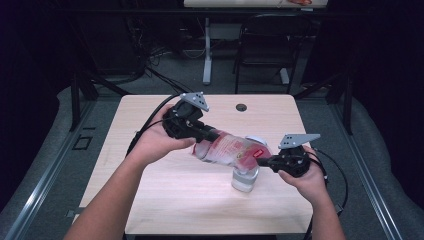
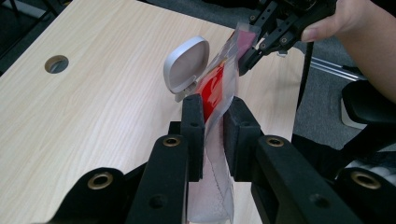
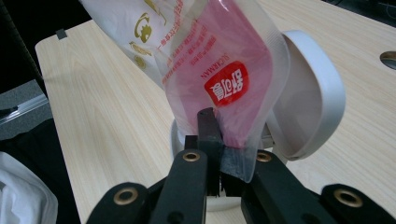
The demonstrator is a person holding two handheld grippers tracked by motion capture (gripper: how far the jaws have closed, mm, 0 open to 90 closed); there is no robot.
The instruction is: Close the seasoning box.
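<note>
A clear plastic pouch [image 1: 227,150] with red and pink print and a red label is held in the air between both grippers, lying roughly level above the table. My left gripper [image 1: 206,134] is shut on its left end, and the pouch [image 2: 215,93] runs between its pads. My right gripper [image 1: 261,161] is shut on the other end, pinching the pouch [image 3: 219,79] near the red label. Beneath it stands a clear jar [image 1: 245,179] with its white hinged lid [image 3: 306,93] flipped open; the lid [image 2: 186,65] is upright beside the pouch.
The light wooden table [image 1: 150,200] has a round cable hole [image 1: 241,107] near its far edge. A dark folding chair [image 1: 267,42] and a white table leg [image 1: 207,50] stand beyond it on the grey floor. Cables trail from both grippers.
</note>
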